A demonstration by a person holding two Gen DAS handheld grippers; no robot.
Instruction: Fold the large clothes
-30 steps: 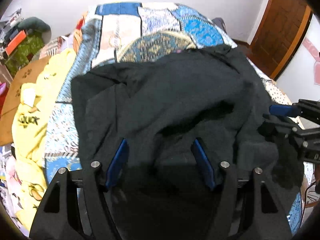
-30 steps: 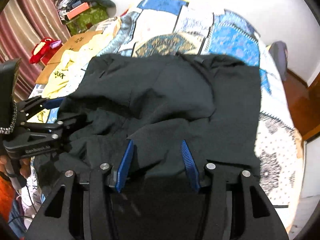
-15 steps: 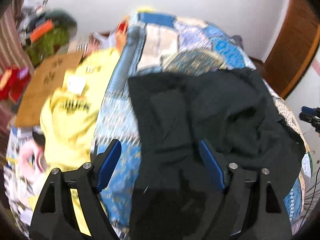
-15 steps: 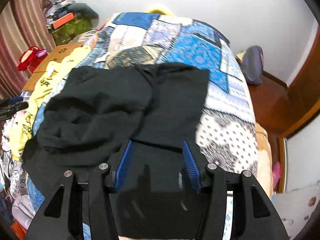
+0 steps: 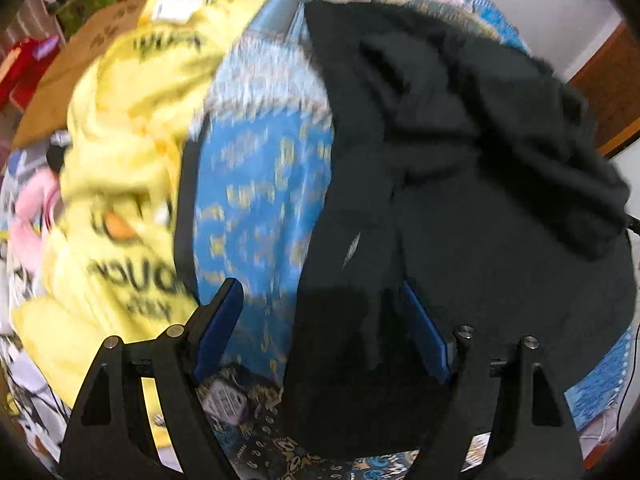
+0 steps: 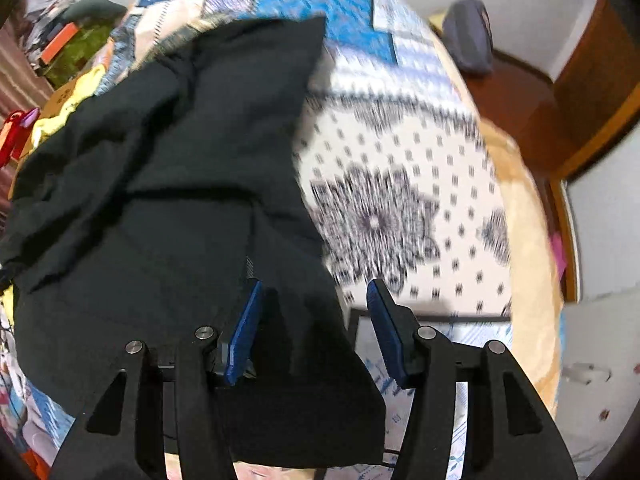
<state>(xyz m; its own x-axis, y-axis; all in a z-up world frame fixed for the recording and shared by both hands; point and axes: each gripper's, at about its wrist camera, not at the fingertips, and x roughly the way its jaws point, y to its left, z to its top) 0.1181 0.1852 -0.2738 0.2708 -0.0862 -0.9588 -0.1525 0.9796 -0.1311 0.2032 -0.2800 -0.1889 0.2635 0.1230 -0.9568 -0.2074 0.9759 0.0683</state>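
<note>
Both my tongs stand released: left gripper (image 5: 320, 320) and right gripper (image 6: 314, 316), each with two blue pads spread wide over one black garment (image 6: 168, 184). It lies rumpled on the patchwork bedspread (image 6: 400, 184). Farther left I see one yellow printed cloth (image 5: 120, 152), blurred.

- Home bedroom, lived-in and cluttered.
- Bed with patchwork bedspread (image 6: 400, 184): blue panels, white dotted floral panel.
- Black garment (image 6: 168, 208) spread over the bedspread; yellow printed clothes (image 5: 120, 168) heaped just beside the bed.
- Brown wooden door (image 6: 592, 92) and wood floor on one side, plain white walls.
- Grey bag (image 6: 468, 36) on floor near the wall.
- Far corner: piled boxes and bags (image 6: 68, 44), cardboard sheet (image 5: 88, 64), striped curtain edge.
</note>
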